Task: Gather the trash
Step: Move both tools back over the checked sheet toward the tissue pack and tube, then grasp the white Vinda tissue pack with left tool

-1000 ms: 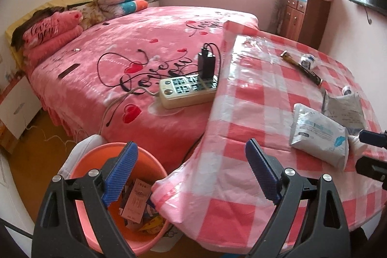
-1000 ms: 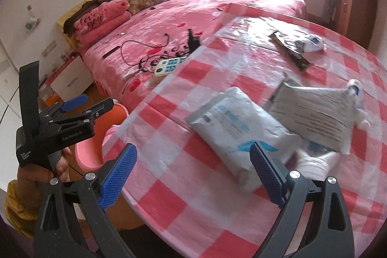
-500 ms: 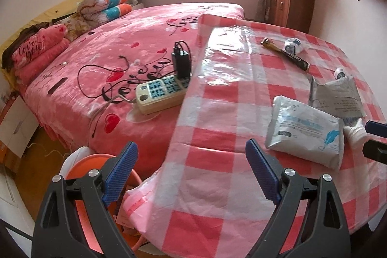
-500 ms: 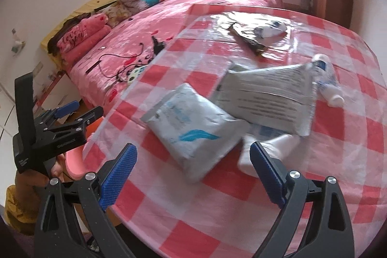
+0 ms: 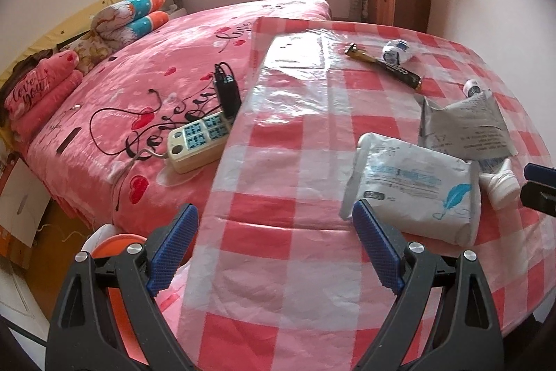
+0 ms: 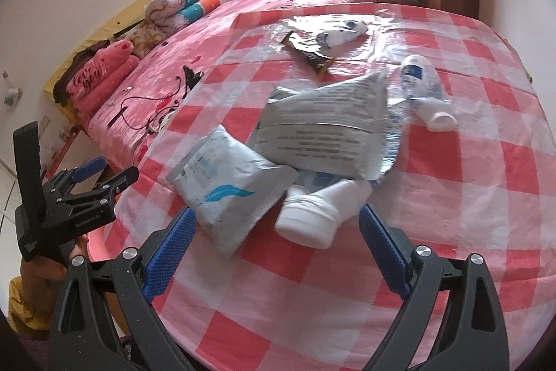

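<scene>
Nothing is collected yet as far as shown: the white pouch (image 6: 229,186), grey packet (image 6: 326,124), white bottle (image 6: 316,214) and dark wrapper (image 6: 309,54) all lie on the counter (image 6: 469,197), while the left gripper (image 5: 274,252) and right gripper (image 6: 274,252) hold their jaws spread and empty near the orange bin (image 5: 111,246).

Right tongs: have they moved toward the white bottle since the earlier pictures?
Yes. The right tongs have closed in on the white bottle, which now lies nearly between the open tips on the checked tablecloth.

Glossy plastic tablecloth (image 5: 288,169) — perhaps vinyl.
</scene>
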A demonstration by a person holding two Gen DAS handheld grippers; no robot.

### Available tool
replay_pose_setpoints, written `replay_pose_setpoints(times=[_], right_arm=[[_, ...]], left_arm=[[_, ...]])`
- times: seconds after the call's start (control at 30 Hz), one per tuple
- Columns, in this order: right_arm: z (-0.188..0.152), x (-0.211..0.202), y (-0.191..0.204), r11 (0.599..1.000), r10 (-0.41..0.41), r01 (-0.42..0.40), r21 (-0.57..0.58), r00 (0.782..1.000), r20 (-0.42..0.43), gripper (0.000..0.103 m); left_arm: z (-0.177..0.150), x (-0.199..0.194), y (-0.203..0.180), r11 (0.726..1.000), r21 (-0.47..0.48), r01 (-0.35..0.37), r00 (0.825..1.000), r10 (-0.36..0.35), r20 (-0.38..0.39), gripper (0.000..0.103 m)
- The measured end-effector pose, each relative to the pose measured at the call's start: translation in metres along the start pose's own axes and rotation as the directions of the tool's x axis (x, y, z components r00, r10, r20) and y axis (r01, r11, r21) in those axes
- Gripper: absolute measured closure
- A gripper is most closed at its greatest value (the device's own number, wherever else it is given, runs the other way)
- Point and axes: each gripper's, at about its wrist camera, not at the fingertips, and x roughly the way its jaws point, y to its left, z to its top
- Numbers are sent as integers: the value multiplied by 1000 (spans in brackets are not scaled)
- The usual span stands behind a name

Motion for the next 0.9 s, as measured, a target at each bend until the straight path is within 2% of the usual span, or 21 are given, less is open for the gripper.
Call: replay_pose_setpoints(times=[0.27, 0.43, 0.63, 0.77, 0.9], right_arm=[[-8, -8, -30, 997, -26, 25, 68, 1000, 10, 10], [-13, -12, -50, 993, -41, 39, 113, 999, 15, 10], [-18, -13, -64, 989, -39, 37, 143, 999, 14, 10], [-19, -12, -69, 989, -27, 25, 149, 999, 16, 10], [-19, -10, -71, 988, -20, 17, 154, 1000, 19, 10]], left_arm=[[3, 1, -18, 999, 30, 37, 999, -37, -7, 12], [5, -2, -32, 993, 38, 115, 993, -115, -8, 12], [8, -4, -55, 976, 60, 209, 978, -208, -21, 12], [8, 2, -64, 955, 7, 296, 953, -295, -70, 12], [2, 14, -67, 902, -110, 417, 892, -429, -141, 12]])
